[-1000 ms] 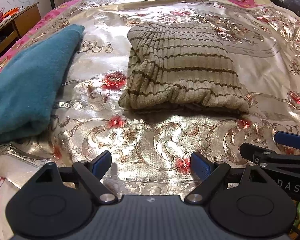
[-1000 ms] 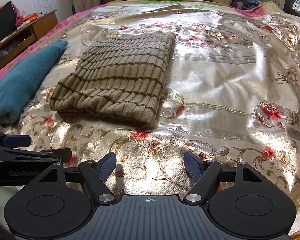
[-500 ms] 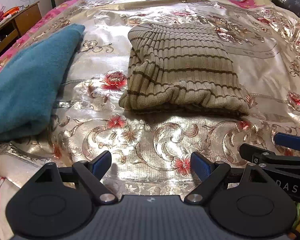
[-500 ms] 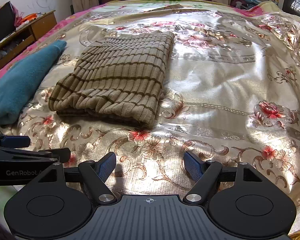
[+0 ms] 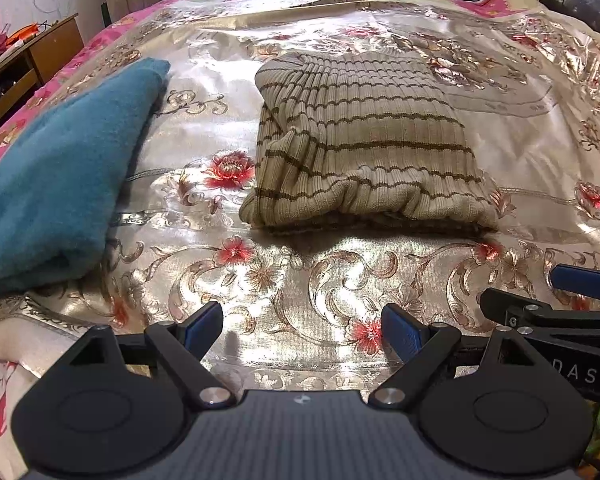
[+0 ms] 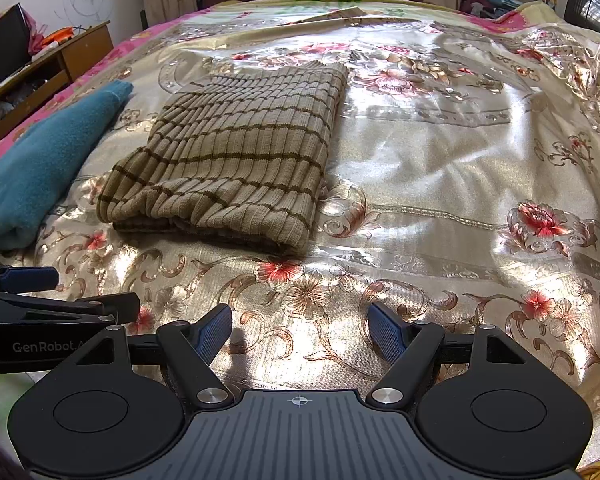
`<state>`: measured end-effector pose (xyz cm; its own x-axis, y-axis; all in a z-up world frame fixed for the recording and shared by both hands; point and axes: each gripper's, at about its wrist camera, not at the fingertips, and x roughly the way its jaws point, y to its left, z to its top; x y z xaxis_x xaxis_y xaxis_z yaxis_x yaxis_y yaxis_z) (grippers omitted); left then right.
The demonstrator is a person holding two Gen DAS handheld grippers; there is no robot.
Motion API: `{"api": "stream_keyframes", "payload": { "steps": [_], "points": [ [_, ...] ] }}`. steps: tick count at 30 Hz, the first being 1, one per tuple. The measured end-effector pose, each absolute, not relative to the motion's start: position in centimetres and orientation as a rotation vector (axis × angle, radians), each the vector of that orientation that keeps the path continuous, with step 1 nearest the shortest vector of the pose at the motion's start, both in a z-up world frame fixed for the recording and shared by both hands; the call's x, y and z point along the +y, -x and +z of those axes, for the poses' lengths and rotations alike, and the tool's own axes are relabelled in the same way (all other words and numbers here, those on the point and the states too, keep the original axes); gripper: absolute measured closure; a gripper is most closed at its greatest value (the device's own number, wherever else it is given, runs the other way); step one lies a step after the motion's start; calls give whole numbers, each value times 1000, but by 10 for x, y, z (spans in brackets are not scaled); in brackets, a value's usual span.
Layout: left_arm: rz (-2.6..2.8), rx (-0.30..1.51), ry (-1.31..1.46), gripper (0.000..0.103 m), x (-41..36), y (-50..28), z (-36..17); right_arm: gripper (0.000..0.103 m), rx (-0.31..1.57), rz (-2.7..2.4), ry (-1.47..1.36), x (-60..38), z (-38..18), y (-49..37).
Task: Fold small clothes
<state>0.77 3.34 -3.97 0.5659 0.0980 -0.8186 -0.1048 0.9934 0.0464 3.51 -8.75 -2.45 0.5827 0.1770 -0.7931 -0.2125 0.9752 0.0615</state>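
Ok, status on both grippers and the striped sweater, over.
Left gripper open, empty. Right gripper open, empty. Striped sweater folded on the bedspread, untouched. Teal cloth off to the side, nothing in the way.

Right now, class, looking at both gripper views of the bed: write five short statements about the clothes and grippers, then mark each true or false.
1. The striped sweater lies folded on the bedspread. True.
2. The left gripper clamps the sweater. False: it is open and empty.
3. The teal cloth lies left of the sweater, apart from it. True.
4. The right gripper holds the teal cloth. False: it is open, holding nothing.
5. The sweater is plain red. False: beige with brown stripes.
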Motion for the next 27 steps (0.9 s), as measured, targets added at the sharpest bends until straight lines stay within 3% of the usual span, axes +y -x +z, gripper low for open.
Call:
{"api": "stream_keyframes", "payload": {
  "steps": [27],
  "points": [
    [120, 960, 26, 13, 35, -6, -41, 26, 922, 227, 42, -87, -25, -35]
  ]
}}
